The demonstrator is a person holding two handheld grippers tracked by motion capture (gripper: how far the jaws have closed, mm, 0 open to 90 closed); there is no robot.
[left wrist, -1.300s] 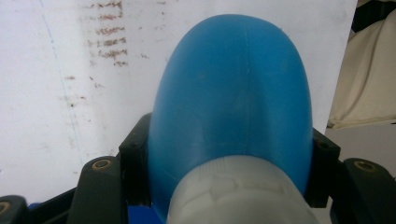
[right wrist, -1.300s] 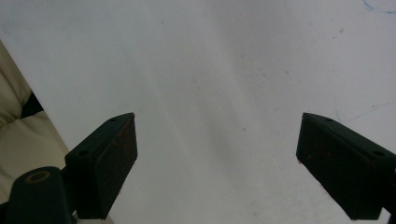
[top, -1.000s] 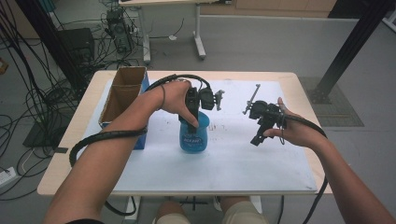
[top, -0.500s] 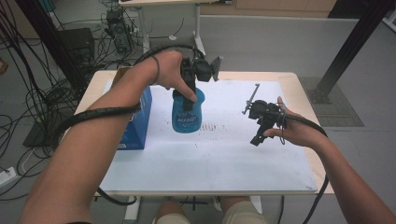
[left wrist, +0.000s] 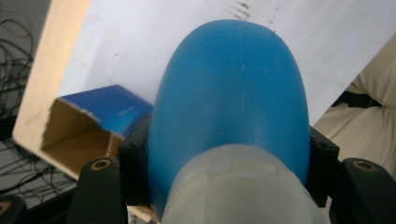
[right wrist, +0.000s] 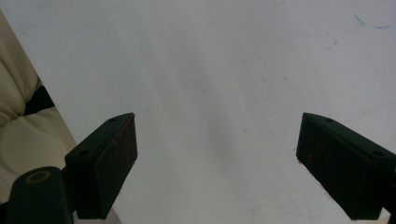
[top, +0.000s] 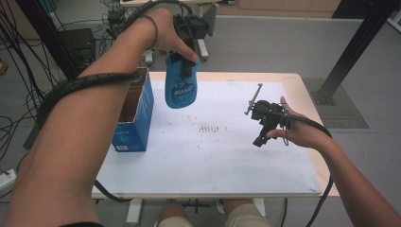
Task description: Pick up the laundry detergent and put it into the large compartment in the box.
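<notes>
The bench (top: 283,175), covered by a white sheet, fills the middle of the high view, and an open blue cardboard box (top: 135,113) stands at its left edge. The person's left forearm runs as a long diagonal from the lower left corner to the top centre of the frame, raised well above the bench, with the wrist bent over and the hand pointing down. The left tongs (top: 185,64) hang from that hand and are clamped on the upper end of a blue bottle (top: 181,87), which hangs upright in the air over the far left part of the sheet, just right of the box. In the left gripper view the bottle (left wrist: 229,107) swells between both black pads, pressed on either side, with the box (left wrist: 88,121) below it at lower left. The right forearm enters from the lower right corner, and its hand lies low at the right of the bench. The right tongs (top: 259,137) point down and leftward at the sheet; in the right gripper view they (right wrist: 217,161) stand wide apart with nothing between them.
</notes>
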